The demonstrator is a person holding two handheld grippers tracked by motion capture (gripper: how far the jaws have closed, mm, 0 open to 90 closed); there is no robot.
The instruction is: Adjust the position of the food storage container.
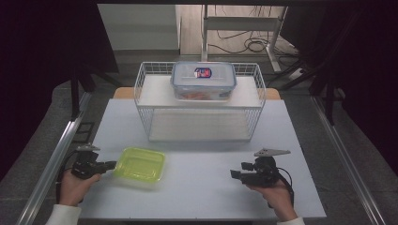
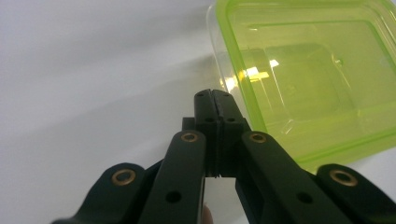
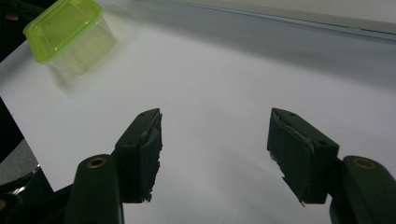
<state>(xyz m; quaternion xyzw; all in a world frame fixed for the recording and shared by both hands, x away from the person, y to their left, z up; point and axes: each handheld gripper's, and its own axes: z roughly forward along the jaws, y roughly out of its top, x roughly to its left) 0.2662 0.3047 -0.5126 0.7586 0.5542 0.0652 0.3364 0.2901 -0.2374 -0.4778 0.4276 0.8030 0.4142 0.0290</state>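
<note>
Left gripper (image 1: 110, 164) at the near left edge, jaws closed and empty, tips just beside the green container (image 1: 140, 165) on the table (image 1: 197, 197). Right gripper (image 1: 233, 174) idles, jaws open, empty. Likely approach stage — next the left jaws must open to take the rim. Wire basket (image 1: 199, 101) stands beyond.

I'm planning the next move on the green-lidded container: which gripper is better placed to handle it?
Left. The left gripper, jaws shut, sits at the green-lidded container; the right gripper rests open, well apart from it.

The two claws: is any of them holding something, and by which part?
Nothing is held. The left claw is shut beside the green container; the right claw is open.
</note>
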